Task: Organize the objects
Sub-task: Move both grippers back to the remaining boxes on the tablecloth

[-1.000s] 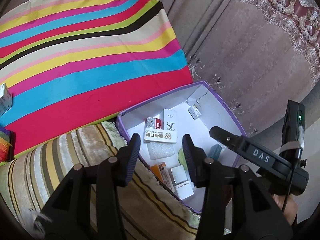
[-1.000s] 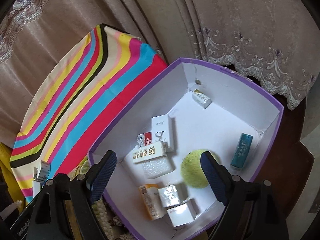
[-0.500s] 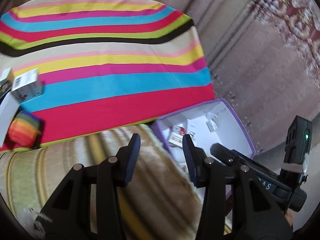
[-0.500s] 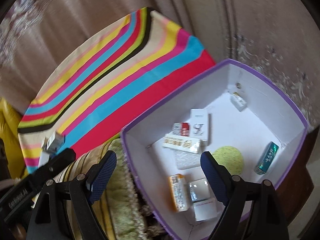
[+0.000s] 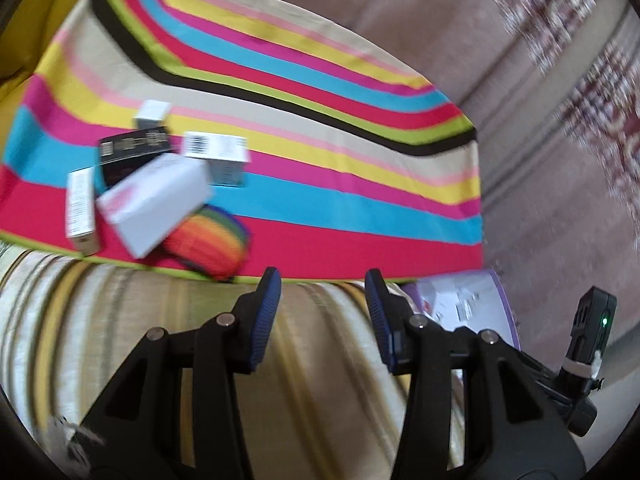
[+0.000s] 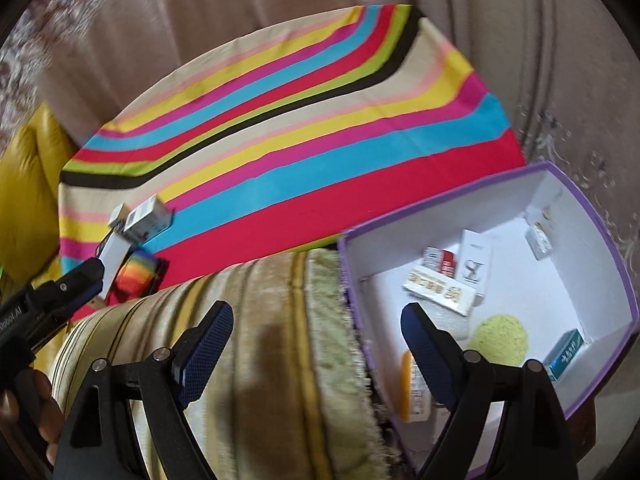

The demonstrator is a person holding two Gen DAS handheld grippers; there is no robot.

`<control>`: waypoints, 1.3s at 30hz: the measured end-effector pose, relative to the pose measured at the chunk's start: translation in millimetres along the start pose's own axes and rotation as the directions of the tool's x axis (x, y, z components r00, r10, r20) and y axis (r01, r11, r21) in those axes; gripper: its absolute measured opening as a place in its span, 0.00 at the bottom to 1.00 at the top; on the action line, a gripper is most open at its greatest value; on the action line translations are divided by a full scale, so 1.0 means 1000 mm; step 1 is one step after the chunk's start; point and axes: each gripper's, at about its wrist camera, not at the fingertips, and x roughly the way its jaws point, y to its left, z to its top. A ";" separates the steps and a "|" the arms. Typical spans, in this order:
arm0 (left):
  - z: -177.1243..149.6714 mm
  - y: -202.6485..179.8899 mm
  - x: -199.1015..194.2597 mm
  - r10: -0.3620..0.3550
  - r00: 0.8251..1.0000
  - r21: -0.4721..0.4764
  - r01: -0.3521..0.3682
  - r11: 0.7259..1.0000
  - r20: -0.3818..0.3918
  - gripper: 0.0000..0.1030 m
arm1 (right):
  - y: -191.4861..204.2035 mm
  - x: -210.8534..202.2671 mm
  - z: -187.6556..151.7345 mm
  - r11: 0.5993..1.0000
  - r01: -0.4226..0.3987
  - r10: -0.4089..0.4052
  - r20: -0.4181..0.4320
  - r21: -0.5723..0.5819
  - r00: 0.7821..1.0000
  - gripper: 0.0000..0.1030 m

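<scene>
A purple-rimmed white box [image 6: 600,216] holds several small cartons, a green sponge [image 6: 502,338] and a teal carton [image 6: 566,354]; its corner shows in the left wrist view [image 5: 506,304]. On the striped cloth [image 5: 320,152] lie a white box [image 5: 154,204], a rainbow pouch [image 5: 210,242], a black box [image 5: 134,150] and small white cartons [image 5: 218,152]. My left gripper [image 5: 322,294] is open and empty over the plush cushion [image 5: 160,320], right of the pile. My right gripper [image 6: 316,322] is open and empty, beside the box's left wall.
Brown curtains [image 6: 200,12] hang behind the cloth. A yellow seat [image 6: 24,176] lies at the far left. The plush striped cushion [image 6: 280,320] runs along the near edge between the pile and the purple box.
Both grippers have swung left, away from the purple box toward the pile on the cloth. The left view now shows the pile; the box has slid to its right edge.
</scene>
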 end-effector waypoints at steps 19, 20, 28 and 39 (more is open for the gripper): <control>0.003 0.110 -0.030 0.135 0.990 -0.226 -0.125 0.966 0.029 0.46 | 0.106 0.047 0.009 0.950 -0.117 0.081 -0.134 -0.289 0.988 0.85; 0.003 0.113 -0.031 0.137 0.990 -0.231 -0.127 0.965 0.029 0.46 | 0.111 0.050 0.009 0.946 -0.123 0.083 -0.140 -0.301 0.987 0.85; 0.010 0.137 -0.030 0.161 0.987 -0.270 -0.150 0.951 0.020 0.46 | 0.149 0.075 0.017 0.899 -0.165 0.095 -0.188 -0.405 0.978 0.85; 0.022 0.150 -0.021 0.197 0.980 -0.274 -0.189 0.943 0.000 0.46 | 0.188 0.101 0.022 0.818 -0.232 0.113 -0.249 -0.526 0.962 0.85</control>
